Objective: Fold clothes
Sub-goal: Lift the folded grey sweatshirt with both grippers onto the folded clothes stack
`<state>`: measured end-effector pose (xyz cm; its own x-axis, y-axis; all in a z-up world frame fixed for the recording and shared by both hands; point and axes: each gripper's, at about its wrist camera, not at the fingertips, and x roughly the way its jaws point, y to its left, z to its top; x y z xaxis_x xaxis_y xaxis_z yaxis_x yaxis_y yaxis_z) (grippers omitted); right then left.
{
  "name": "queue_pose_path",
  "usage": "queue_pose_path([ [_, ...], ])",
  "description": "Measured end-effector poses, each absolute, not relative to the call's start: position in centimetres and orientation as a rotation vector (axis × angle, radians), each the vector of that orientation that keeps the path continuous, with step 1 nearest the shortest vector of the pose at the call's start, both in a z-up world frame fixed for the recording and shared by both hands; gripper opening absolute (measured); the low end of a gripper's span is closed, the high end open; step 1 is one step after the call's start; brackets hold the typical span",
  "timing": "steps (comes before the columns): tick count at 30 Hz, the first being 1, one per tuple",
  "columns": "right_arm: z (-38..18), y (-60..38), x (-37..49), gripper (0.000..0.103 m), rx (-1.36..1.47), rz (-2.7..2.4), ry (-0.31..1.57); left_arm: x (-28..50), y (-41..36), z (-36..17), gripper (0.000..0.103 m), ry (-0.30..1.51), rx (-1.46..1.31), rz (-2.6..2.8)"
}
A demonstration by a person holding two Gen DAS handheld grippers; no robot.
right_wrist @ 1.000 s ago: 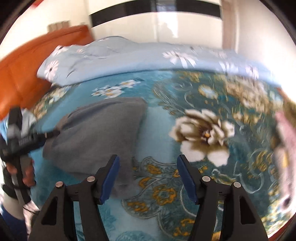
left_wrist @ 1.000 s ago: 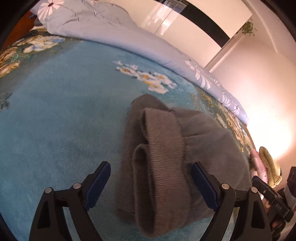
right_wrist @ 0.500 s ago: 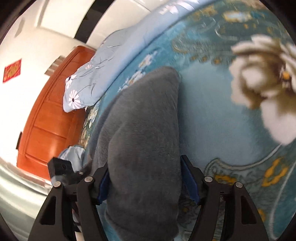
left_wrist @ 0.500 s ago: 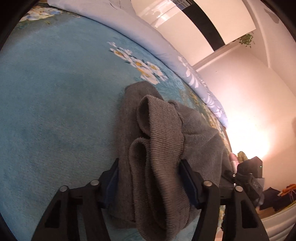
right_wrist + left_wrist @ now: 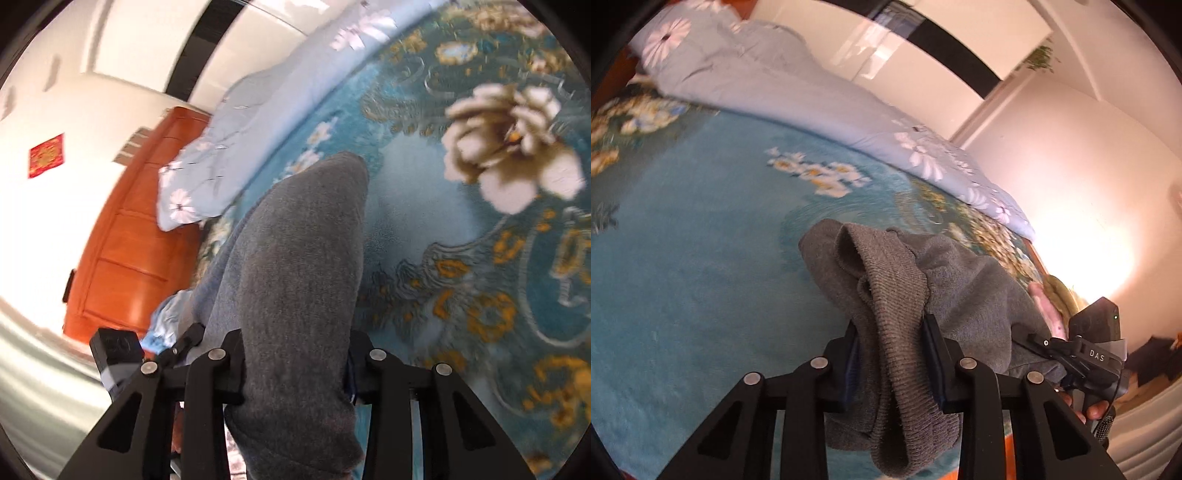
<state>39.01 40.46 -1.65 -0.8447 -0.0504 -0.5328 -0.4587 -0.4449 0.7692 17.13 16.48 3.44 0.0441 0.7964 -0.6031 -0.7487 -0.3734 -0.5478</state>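
A grey knit garment (image 5: pixel 964 291) lies bunched on the blue floral bedspread (image 5: pixel 701 258). My left gripper (image 5: pixel 892 354) is shut on its ribbed hem (image 5: pixel 890 295), which hangs down between the fingers. My right gripper (image 5: pixel 295 365) is shut on the other end of the same grey garment (image 5: pixel 299 266), held raised off the bedspread (image 5: pixel 480 258). The right gripper also shows at the right of the left wrist view (image 5: pixel 1086 354), and the left gripper shows at the lower left of the right wrist view (image 5: pixel 122 350).
A folded light-blue floral duvet (image 5: pixel 798 92) lies along the far side of the bed. An orange wooden headboard (image 5: pixel 133 251) stands at the left. Pink and yellow clothes (image 5: pixel 1049 299) lie near the bed's right edge. White wardrobe doors (image 5: pixel 923 40) stand behind.
Both grippers closed from open onto the grey garment's two ends and lifted it. The left view tilted up, the right view rolled left.
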Motion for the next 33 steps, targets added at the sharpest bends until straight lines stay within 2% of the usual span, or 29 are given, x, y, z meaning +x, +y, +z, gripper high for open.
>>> queue_pose_path([
  [4,2.5,41.0,44.8,0.038,-0.654,2.428,1.347,22.7,21.6,7.9,0.034,0.031,-0.961,1.582],
  [8,6.9,44.8,52.3,0.038,-0.594,2.403,1.203,28.8,29.4,11.4,0.034,0.045,-0.876,1.479],
  [15,14.0,53.5,66.3,0.038,-0.524,2.24,1.011,40.7,43.3,14.8,0.034,0.1,-0.866,1.316],
  [20,16.2,59.4,72.7,0.038,-0.547,2.128,0.927,47.3,51.0,15.4,0.034,0.079,-0.879,1.244],
  [24,16.5,63.2,77.0,0.038,-0.537,2.057,0.883,51.7,54.6,14.6,0.034,0.099,-0.898,1.191],
  [27,14.3,65.6,79.5,0.041,-0.534,2.014,0.918,53.8,56.0,11.5,0.035,0.178,-0.972,1.188],
  [29,11.5,67.1,81.0,0.041,-0.571,1.94,0.992,54.6,56.4,9.1,0.036,0.224,-1.004,1.184],
  [33,8.3,67.2,83.5,0.047,-0.562,1.926,1.097,55.0,55.9,7.2,0.044,0.253,-0.954,1.186],
])
